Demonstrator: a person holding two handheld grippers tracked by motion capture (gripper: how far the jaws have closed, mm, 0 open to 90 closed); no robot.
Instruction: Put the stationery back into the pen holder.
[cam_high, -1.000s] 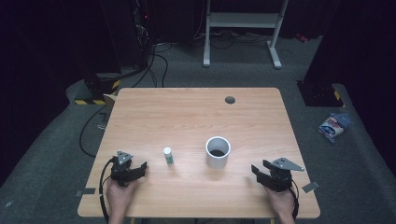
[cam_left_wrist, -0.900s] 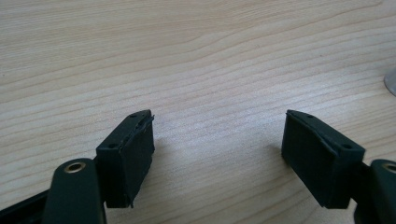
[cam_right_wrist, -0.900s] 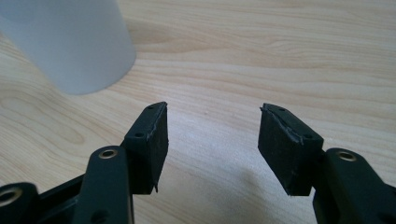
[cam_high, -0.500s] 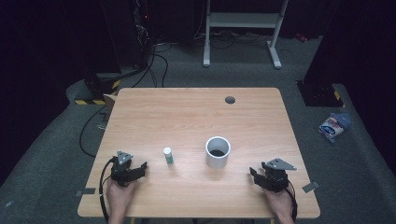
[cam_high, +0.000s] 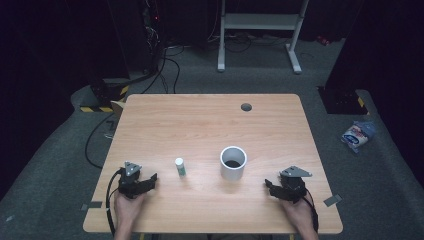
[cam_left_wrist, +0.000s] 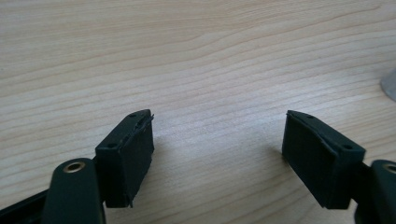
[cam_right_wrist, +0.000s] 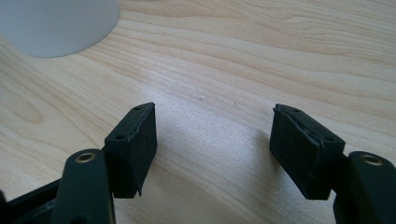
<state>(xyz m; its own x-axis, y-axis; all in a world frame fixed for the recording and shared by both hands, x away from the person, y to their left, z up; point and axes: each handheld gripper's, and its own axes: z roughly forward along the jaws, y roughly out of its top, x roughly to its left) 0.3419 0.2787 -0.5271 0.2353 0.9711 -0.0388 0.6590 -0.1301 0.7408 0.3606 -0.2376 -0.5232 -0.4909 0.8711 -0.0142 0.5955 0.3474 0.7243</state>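
A white cup (cam_high: 233, 163) stands upright on the wooden table (cam_high: 210, 125), right of the middle. To its left is a small white bottle (cam_high: 180, 167), also upright. My left gripper (cam_high: 149, 181) rests near the front left edge, left of the bottle, held by a hand. Its jaws are open over bare wood (cam_left_wrist: 219, 135). My right gripper (cam_high: 270, 187) lies near the front right, a little right of the cup, and is open too (cam_right_wrist: 212, 126). The cup's pale wall (cam_right_wrist: 56, 23) shows at the upper left of the right gripper view. Nothing sits between either pair of fingers.
A dark round hole (cam_high: 246, 107) is in the table's far side. A pale blurred edge (cam_left_wrist: 390, 86) shows at the right of the left gripper view. On the floor lie cables (cam_high: 100, 135), a packet (cam_high: 357, 135) and a white stand (cam_high: 260, 30).
My right gripper has slid slightly left, toward the cup. The left gripper, cup and bottle have not moved.
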